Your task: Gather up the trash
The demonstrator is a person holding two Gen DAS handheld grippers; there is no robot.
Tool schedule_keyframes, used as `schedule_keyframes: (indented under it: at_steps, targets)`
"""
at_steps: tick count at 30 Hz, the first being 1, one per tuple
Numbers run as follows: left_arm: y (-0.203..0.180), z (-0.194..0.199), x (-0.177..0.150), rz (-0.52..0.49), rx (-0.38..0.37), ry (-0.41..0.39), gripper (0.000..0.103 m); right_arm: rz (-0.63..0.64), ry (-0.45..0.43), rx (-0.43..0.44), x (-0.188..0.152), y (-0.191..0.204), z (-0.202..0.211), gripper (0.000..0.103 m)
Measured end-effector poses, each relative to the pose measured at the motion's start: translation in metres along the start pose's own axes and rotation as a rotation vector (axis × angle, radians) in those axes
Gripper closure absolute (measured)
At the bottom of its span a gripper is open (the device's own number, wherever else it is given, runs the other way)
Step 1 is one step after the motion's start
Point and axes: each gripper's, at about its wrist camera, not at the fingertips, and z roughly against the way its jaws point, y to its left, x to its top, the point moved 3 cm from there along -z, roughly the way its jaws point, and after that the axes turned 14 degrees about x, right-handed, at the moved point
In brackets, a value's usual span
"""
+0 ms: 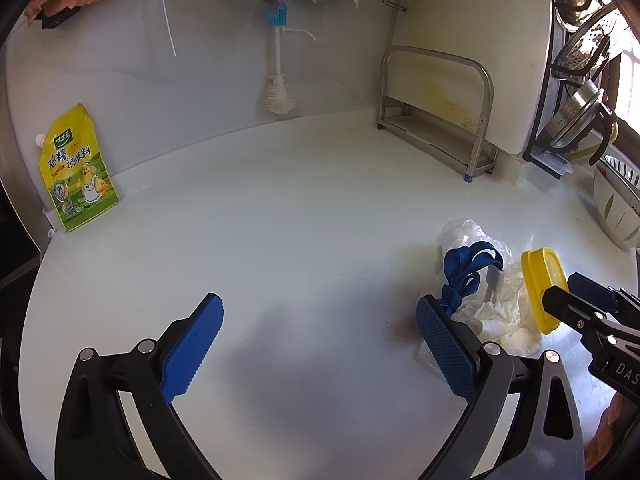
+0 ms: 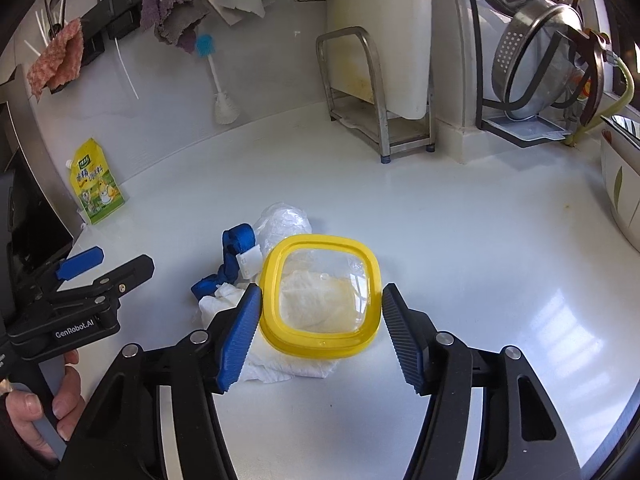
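Yellow lid (image 2: 320,296) between right gripper (image 2: 322,332) jaws, contact unclear, tissue (image 2: 280,368) half hidden

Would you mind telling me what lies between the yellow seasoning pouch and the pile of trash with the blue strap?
Nothing: in the left wrist view the white countertop is bare from the yellow seasoning pouch to the blue strap.

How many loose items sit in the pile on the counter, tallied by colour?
Yellow: 1, the yellow-rimmed lid
Blue: 1, the blue strap
White: 1, the crumpled paper towel
Clear: 1, the clear plastic bag
Total: 4
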Motion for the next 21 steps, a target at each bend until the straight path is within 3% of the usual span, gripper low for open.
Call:
schedule_keyframes:
  at_steps: [7,9,14,21]
  targets:
    - [-0.016,0.0,0.001,-0.032,-0.031,-0.005,0.008,-0.055,-0.061,-0.019,0.001,-0.017,0.019,0.043]
    - [-0.023,0.001,0.004,-0.04,-0.038,-0.011,0.008,-0.076,-0.051,-0.01,0.002,-0.021,0.019,0.064]
    - [-0.039,0.0,0.009,-0.041,-0.085,-0.002,0.008,-0.092,-0.047,-0.008,0.0,-0.027,0.019,0.065]
    - [-0.048,-0.005,0.012,-0.04,-0.083,0.004,0.008,-0.068,-0.032,-0.019,-0.002,-0.024,0.018,0.065]
